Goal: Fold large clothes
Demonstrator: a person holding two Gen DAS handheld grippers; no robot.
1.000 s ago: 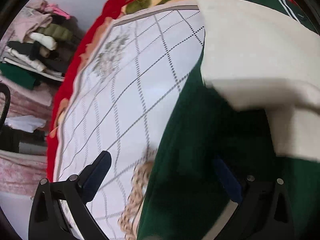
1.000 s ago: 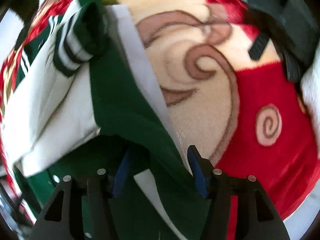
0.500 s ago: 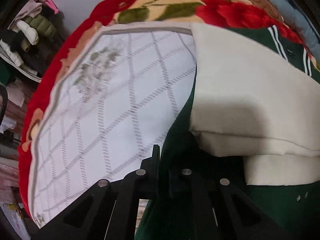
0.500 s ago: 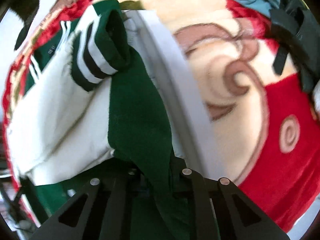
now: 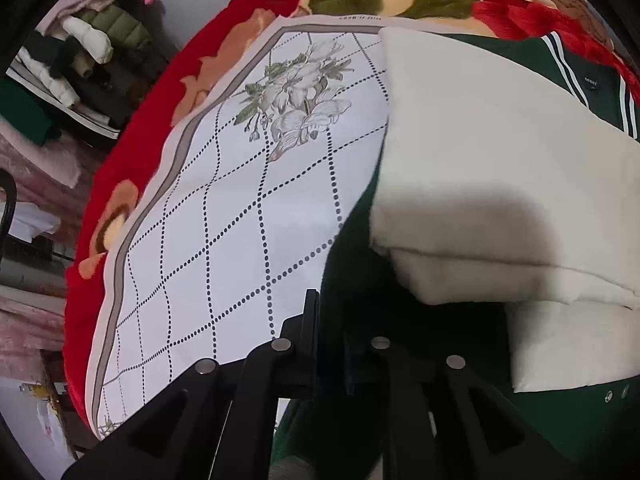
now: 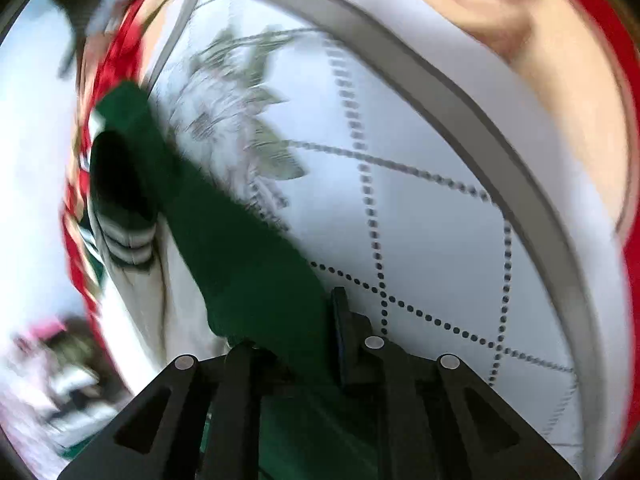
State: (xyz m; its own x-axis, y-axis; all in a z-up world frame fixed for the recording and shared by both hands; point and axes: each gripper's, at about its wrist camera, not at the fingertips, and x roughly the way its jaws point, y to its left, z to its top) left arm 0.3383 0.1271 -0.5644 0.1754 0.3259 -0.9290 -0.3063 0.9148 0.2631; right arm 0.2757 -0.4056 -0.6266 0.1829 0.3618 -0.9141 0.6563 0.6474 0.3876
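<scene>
A dark green jacket (image 5: 400, 360) with cream sleeves (image 5: 480, 168) and striped cuffs lies on a white checked sheet (image 5: 240, 208). My left gripper (image 5: 332, 320) is shut on the jacket's green lower edge, with the folded cream sleeves just ahead of it. In the right wrist view my right gripper (image 6: 316, 328) is shut on the green cloth of the jacket (image 6: 248, 264), which hangs lifted above the sheet (image 6: 440, 220). A striped cuff (image 6: 124, 236) dangles at the left. That view is blurred by motion.
The sheet lies on a red and cream floral blanket (image 5: 132, 128) covering the bed. Shelves with piled clothes (image 5: 80, 52) stand at the far left. The blanket's red edge (image 6: 624, 160) borders the sheet on the right.
Both grippers were open around the green cloth a second ago and have shut on it. My right gripper has since lifted and swung its hold over the sheet.
</scene>
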